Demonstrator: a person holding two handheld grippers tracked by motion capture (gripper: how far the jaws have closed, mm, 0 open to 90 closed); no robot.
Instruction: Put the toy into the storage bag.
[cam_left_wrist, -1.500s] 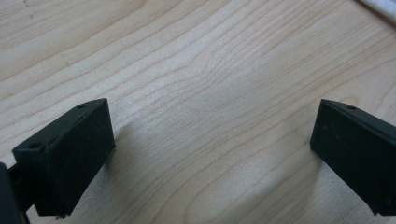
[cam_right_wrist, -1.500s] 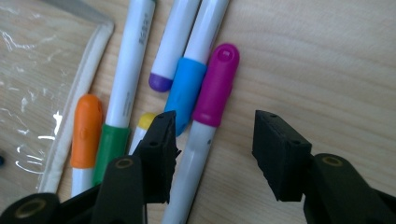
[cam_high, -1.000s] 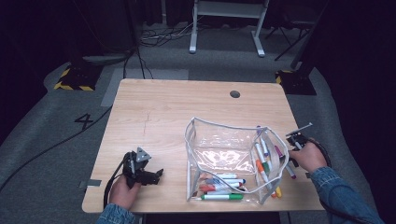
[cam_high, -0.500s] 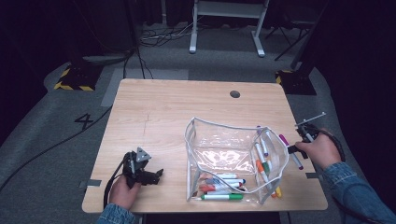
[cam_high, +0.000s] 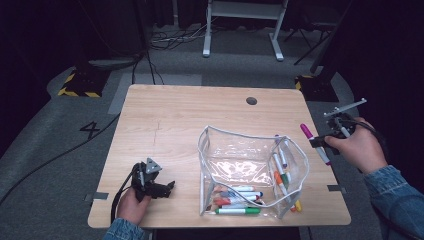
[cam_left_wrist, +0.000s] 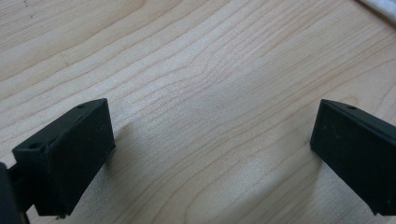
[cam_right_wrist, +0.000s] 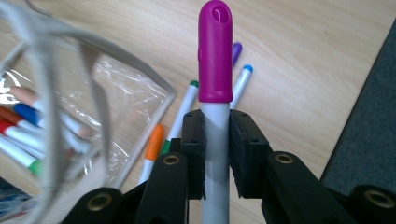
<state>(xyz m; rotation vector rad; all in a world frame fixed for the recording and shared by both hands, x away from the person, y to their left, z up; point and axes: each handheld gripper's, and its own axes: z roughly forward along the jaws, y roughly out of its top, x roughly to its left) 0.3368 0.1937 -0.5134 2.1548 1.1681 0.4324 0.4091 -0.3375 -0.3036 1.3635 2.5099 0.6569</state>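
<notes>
While the high view shows the right gripper (cam_high: 322, 142) up off the table's (cam_high: 190, 115) right edge, the right gripper view shows its jaws squeezed tight on the marker (cam_right_wrist: 215, 93); the marker has a bright pink cap and a white body; other markers lie under it by the clear pouch (cam_high: 250, 172); the left gripper (cam_high: 165, 187) sits near the front left corner, and the left gripper view shows its jaws wide apart over bare wood.

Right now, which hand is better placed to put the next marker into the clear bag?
The right. Its gripper already clamps a magenta-capped marker just beside the bag. The left gripper rests open on the table, holding nothing.
</notes>
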